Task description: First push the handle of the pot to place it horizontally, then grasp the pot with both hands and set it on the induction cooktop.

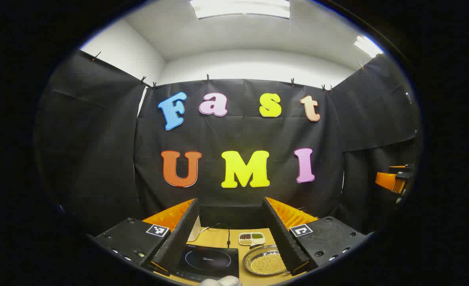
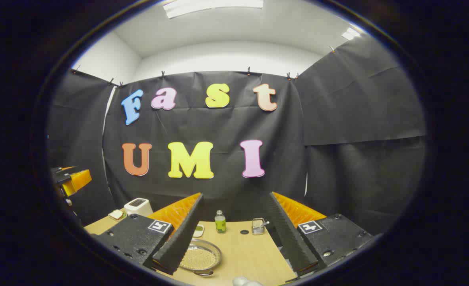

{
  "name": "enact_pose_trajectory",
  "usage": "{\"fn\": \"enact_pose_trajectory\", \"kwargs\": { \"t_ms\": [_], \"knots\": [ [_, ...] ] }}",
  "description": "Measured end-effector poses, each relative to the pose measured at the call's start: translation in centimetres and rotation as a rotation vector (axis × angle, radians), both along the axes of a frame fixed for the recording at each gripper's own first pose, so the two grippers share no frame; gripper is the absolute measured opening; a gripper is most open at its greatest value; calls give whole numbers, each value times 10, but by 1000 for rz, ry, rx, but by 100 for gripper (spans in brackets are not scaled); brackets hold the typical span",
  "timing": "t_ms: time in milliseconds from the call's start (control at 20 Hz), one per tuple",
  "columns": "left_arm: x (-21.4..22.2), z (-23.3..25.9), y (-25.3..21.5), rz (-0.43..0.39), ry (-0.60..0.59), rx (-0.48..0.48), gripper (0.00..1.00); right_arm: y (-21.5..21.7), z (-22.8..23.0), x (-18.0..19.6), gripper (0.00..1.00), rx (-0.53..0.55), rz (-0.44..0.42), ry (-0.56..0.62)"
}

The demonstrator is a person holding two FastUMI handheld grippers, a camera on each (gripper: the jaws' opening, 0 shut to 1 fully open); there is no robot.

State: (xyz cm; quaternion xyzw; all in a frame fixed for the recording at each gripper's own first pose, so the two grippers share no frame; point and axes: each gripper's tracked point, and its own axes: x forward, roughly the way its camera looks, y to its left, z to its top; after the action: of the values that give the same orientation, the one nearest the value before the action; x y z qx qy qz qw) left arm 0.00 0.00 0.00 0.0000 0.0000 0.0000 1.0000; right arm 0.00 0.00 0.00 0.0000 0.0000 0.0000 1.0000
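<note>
Both grippers are up high and level, fingers spread wide with nothing between them, so to me this reads as a ready pose before any pushing happens. Ahead of the left gripper [image 1: 231, 234], low between its fingers, sits the induction cooktop [image 1: 208, 263], flat and bare on top. Just right of that, partly behind the right finger, is the pot [image 1: 267, 261]: a shallow metal pan full of small yellowish beads. From the right gripper [image 2: 236, 232] the same pot [image 2: 200, 256] lies down by its left finger. I can't make out the handle clearly, so no idea which way it points.

The wooden table [image 2: 246, 254] also carries a small green bottle [image 2: 219, 222], a metal cup [image 2: 259, 226] and a white box [image 2: 138, 206] farther off. A divided snack tray [image 1: 252, 238] sits beyond the pot. Black cloth all round, ceiling lights on.
</note>
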Motion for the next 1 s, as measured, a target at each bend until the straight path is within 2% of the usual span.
{"fn": "enact_pose_trajectory", "kwargs": {
  "t_ms": [50,200,250,300,400,750,800,900,950,1000],
  "knots": [
    [-1,1,0,1,1,-2,94,0,1,0,100,-1,-1,0],
    [0,2,2,7,-2,-1,94,-1,0,-1,100,-4,-5,-1],
    [0,2,2,8,-4,1,84,-1,-1,-2,100,-4,-6,0],
    [0,1,2,8,-5,3,94,0,-1,-3,100,-5,-5,1],
    [0,2,2,9,-7,2,94,2,1,-3,100,-6,-2,-2],
    [-3,4,5,12,-15,1,94,5,3,-8,100,-17,9,-6],
    [-3,4,5,13,-16,3,84,7,3,-9,100,-17,16,-2],
    [-4,3,5,11,-16,4,84,10,0,-8,100,-13,21,9],
    [-6,5,6,9,-17,3,84,9,0,-9,85,-20,17,15],
    [-6,5,6,7,-17,4,94,10,-3,-10,69,-25,15,24]
  ]
}}
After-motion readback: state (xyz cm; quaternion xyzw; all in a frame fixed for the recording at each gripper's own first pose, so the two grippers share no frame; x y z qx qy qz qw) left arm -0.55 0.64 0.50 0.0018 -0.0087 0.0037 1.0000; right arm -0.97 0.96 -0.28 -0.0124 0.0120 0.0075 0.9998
